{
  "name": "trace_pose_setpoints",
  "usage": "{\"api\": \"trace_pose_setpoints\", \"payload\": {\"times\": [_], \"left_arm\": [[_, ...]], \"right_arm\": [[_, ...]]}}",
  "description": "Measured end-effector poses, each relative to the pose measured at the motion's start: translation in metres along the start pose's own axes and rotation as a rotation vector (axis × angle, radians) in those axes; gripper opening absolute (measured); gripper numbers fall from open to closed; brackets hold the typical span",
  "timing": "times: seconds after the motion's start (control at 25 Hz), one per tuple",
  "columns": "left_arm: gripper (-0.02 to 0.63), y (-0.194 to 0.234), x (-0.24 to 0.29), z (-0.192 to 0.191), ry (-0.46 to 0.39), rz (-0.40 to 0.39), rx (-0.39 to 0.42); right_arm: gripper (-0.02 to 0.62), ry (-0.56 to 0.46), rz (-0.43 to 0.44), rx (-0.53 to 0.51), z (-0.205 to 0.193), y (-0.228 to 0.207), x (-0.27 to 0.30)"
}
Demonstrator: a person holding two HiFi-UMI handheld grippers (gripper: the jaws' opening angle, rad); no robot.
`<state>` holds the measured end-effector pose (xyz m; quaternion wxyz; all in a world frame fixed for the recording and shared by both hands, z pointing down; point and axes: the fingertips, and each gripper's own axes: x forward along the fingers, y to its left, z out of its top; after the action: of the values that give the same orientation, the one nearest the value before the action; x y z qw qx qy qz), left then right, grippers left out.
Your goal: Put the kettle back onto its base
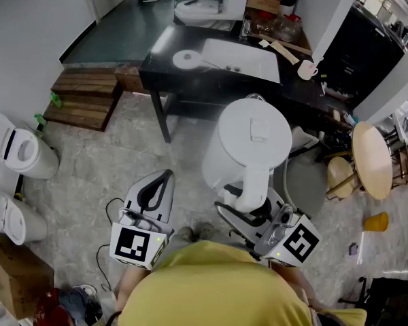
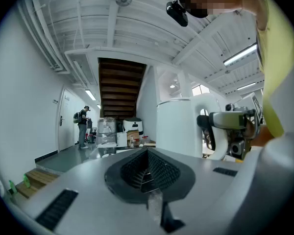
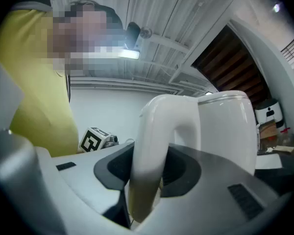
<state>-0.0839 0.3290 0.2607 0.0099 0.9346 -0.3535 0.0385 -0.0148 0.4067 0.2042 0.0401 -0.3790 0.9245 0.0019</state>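
A white electric kettle (image 1: 253,141) hangs above the floor in front of the black table (image 1: 162,45). My right gripper (image 1: 251,206) is shut on the kettle's curved handle (image 3: 152,151), which fills the gap between its jaws in the right gripper view. The round white base (image 1: 186,59) lies on the table's near left part, far ahead of the kettle. My left gripper (image 1: 156,185) is level beside the kettle, to its left, shut with nothing in it. In the left gripper view the kettle (image 2: 174,126) stands to the right of the jaws.
A white tray (image 1: 241,58) lies on the table beside the base, with clutter behind it. Wooden steps (image 1: 85,90) are at the left, with white bins (image 1: 20,151) nearer. A round wooden stool (image 1: 370,158) stands at the right. A person with a backpack (image 2: 82,124) stands far off.
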Motion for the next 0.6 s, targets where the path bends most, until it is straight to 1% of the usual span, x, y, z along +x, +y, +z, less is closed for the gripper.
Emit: {"api": "trace_pose_setpoints", "payload": {"times": [0.24,0.44,0.52,0.6], "left_arm": [[0.011,-0.011,0.005,0.003,-0.016,-0.019,0.003],[0.011,-0.020,0.010,0.004,-0.014,-0.032,0.014],[0.011,-0.024,0.014,0.005,-0.019,-0.040,0.014],[0.011,-0.027,0.019,0.003,-0.005,-0.044,0.013]], "right_arm": [[0.137,0.004,-0.023,-0.035,-0.004,-0.009,0.000],[0.137,0.011,-0.033,-0.039,-0.012,-0.015,-0.005],[0.138,0.010,-0.054,-0.036,-0.013,-0.020,-0.006],[0.138,0.013,-0.079,-0.032,-0.014,-0.028,-0.006]]}}
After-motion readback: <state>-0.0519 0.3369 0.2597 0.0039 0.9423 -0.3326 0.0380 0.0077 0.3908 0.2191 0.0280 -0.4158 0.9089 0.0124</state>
